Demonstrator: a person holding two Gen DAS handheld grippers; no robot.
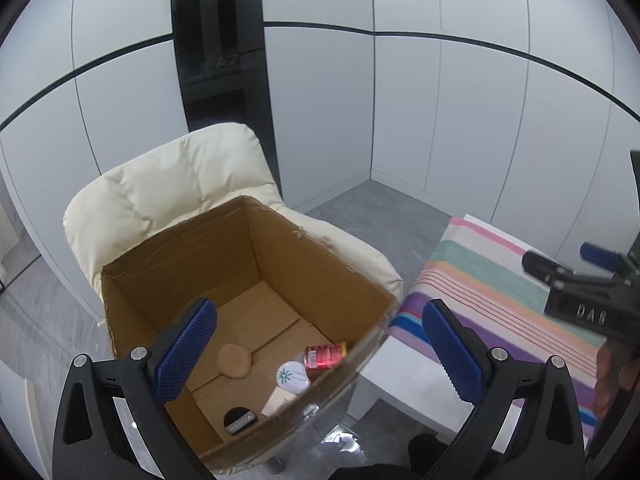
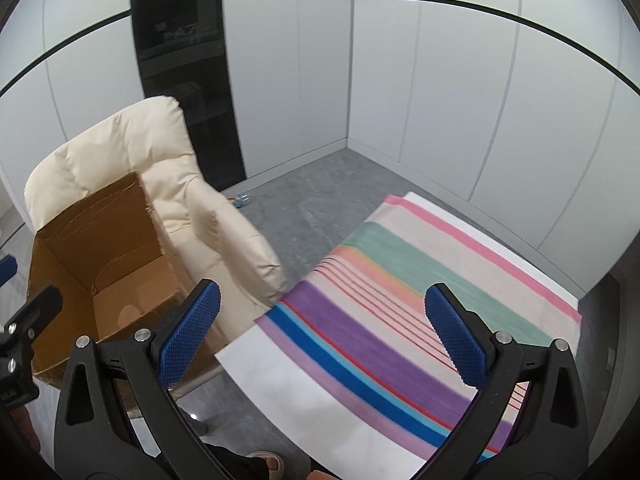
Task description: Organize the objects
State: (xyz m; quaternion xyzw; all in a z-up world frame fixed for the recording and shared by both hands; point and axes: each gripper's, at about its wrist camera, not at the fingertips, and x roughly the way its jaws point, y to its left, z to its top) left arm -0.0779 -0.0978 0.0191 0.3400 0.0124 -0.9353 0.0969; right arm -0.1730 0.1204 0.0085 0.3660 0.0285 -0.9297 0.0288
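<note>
An open cardboard box (image 1: 280,248) sits on a cream armchair (image 1: 168,184). Inside lie a red can (image 1: 325,356), a white round container with a green mark (image 1: 293,377), a tan round puff (image 1: 234,361), a beige carton (image 1: 278,402) and a black round item (image 1: 239,420). My left gripper (image 1: 320,344) is open and empty above the box's near right corner. My right gripper (image 2: 320,332) is open and empty above the striped cloth (image 2: 400,312) on the white table (image 2: 304,404); it also shows at the left wrist view's right edge (image 1: 568,276). The box shows in the right wrist view (image 2: 100,264).
White wall panels and a dark glass strip (image 1: 220,60) stand behind the chair. Grey floor (image 2: 296,196) lies between chair and table, with a small blue item (image 2: 242,200) on it. The person's foot (image 2: 268,462) shows at the bottom.
</note>
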